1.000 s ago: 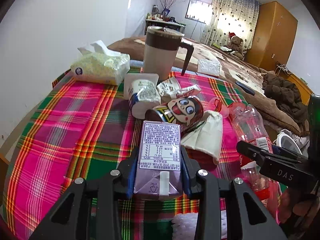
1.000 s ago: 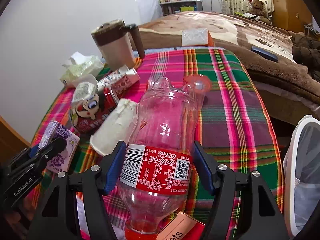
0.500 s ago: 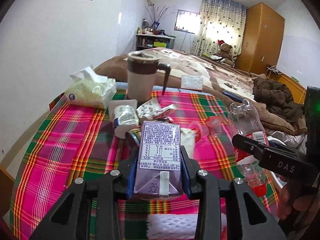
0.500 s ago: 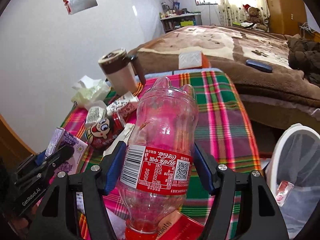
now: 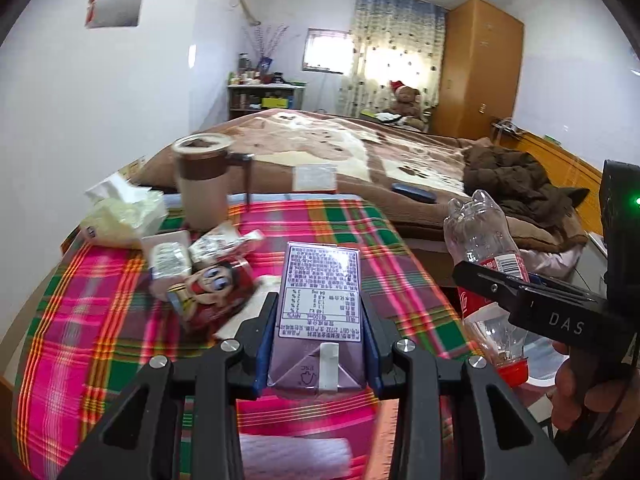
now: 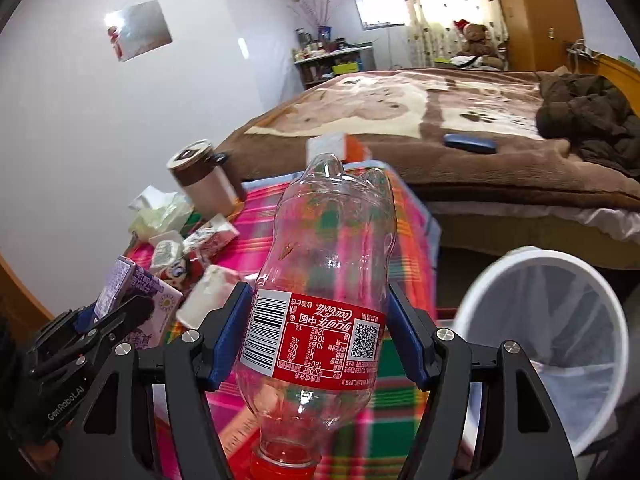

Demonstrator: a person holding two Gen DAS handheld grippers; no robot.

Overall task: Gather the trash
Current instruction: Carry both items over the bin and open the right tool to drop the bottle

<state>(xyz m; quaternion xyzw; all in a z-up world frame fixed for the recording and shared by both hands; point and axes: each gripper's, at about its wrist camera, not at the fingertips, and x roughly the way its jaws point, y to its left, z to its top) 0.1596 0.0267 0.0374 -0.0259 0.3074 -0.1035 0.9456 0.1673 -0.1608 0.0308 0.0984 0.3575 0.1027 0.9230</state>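
Purple drink carton [image 5: 320, 312] sits clamped between the blue pads of the left tool [image 5: 320, 344], held above the near edge of the counter [image 5: 100, 320], its printed panel facing the camera. The right tool [image 6: 320, 344] grips an empty clear cola bottle [image 6: 324, 280] across its red label, the red cap toward the camera and the base pointing away; in the left wrist view the same bottle [image 5: 484, 264] hangs off the counter's right edge, with a hand [image 5: 588, 396] under the tool's handle. A white waste bin [image 6: 560, 280] with a pale liner stands on the floor just right of the counter, below and to the right of the bottle.

More litter lies on the plaid cloth toward the far left corner: a red can with a cartoon face [image 5: 216, 288], a crumpled white wrapper [image 5: 170, 260], a small squashed pack [image 5: 228, 244] and a white napkin [image 6: 208, 296] beside the can. A soft tissue pack [image 5: 124, 212] and a brown-banded mug [image 5: 204, 184] stand at the far edge. Behind the counter is a bed with a brown blanket [image 5: 360, 148].
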